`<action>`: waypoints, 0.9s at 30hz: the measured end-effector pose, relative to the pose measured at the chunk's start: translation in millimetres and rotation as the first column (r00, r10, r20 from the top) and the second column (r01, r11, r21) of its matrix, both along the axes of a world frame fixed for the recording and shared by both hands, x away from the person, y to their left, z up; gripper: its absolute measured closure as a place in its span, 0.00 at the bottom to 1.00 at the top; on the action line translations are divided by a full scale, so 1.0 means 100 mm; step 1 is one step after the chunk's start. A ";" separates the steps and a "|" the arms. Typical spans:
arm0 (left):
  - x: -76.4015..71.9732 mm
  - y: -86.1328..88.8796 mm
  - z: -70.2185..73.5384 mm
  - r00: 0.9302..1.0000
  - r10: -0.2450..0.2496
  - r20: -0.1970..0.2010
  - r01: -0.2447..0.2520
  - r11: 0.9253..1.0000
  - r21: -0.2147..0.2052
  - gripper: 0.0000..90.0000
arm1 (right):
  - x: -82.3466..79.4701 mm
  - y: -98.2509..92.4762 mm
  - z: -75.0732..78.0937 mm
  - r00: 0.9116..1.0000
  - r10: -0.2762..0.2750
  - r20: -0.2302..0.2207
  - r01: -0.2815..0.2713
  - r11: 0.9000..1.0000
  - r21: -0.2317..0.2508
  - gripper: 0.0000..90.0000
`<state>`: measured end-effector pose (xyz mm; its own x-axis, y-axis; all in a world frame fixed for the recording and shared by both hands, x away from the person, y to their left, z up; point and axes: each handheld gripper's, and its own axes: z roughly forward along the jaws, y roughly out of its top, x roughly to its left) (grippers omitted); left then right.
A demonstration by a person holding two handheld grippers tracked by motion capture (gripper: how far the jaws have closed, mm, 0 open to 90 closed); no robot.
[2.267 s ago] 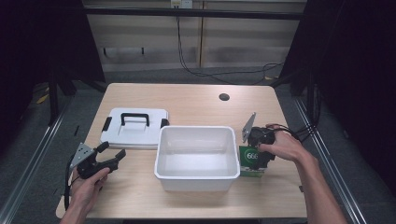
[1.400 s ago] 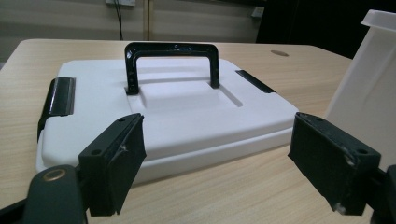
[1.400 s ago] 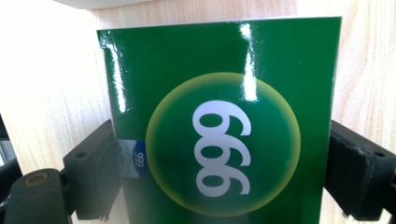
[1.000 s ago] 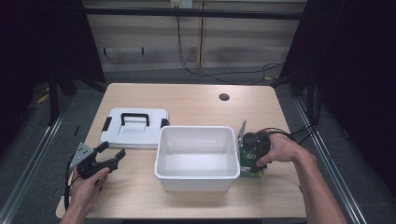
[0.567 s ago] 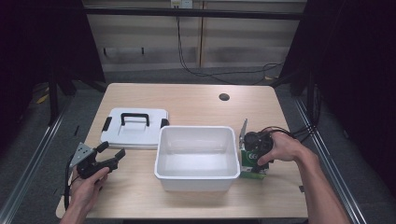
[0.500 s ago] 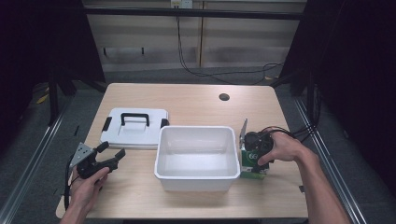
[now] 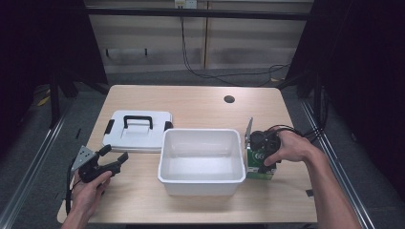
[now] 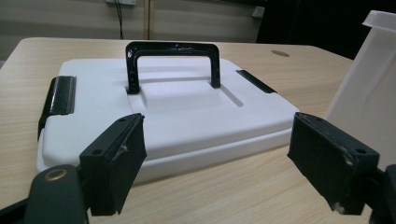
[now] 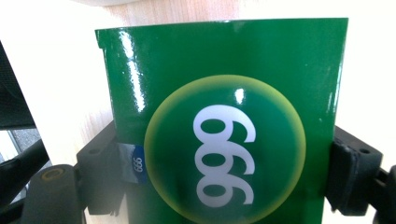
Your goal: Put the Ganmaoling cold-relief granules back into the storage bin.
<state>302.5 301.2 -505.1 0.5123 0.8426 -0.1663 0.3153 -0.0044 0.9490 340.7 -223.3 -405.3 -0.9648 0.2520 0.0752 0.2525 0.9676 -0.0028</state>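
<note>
The green box (image 9: 224, 140), glossy, with a pale round badge and white numerals on its face, stands on the desk (image 7: 200, 100) just beside the right wall of the white bin (image 7: 200, 157), between that wall and my right hand (image 7: 291, 148). My right gripper (image 7: 260, 157) has its fingers (image 9: 348, 175) clamped on the box, one pad against each side, as the right gripper view shows up close. I judge this to be the grasp step: the box is gripped but looks to be resting on the desk, not yet lifted.

The next move, as I read it, calls for a straight lift high enough to clear the bin's rim, then a short carry leftward over the open, empty bin and a gentle lowering inside. The glossy sides could slip, so the grip must hold firm.

My left gripper (image 7: 102, 164) rests at the near left of the desk, its fingers (image 8: 114, 163) spread wide and holding nothing, pointed toward the white lid (image 7: 136, 131) with its black handle (image 8: 173, 63), which lies flat left of the bin.
</note>
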 end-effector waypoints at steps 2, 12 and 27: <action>0.00 0.00 0.00 1.000 0.002 0.001 -0.002 1.000 -0.001 0.21 | 0.00 -0.01 0.03 1.000 -0.004 -0.001 0.004 1.000 -0.006 0.18; 0.00 0.00 0.00 1.000 0.001 0.001 -0.001 1.000 0.001 0.21 | -0.02 -0.07 0.17 1.000 -0.006 0.026 0.006 1.000 0.012 0.18; 0.00 0.00 0.00 1.000 0.002 0.003 -0.002 1.000 0.003 0.21 | -0.04 -0.09 0.47 0.998 -0.006 0.067 0.004 1.000 0.030 0.18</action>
<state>302.5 300.7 -505.1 0.5110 0.8441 -0.1624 0.3125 -0.0065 0.9499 337.1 -231.9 -358.0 -0.9667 0.2553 0.0177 0.2559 0.9658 0.0428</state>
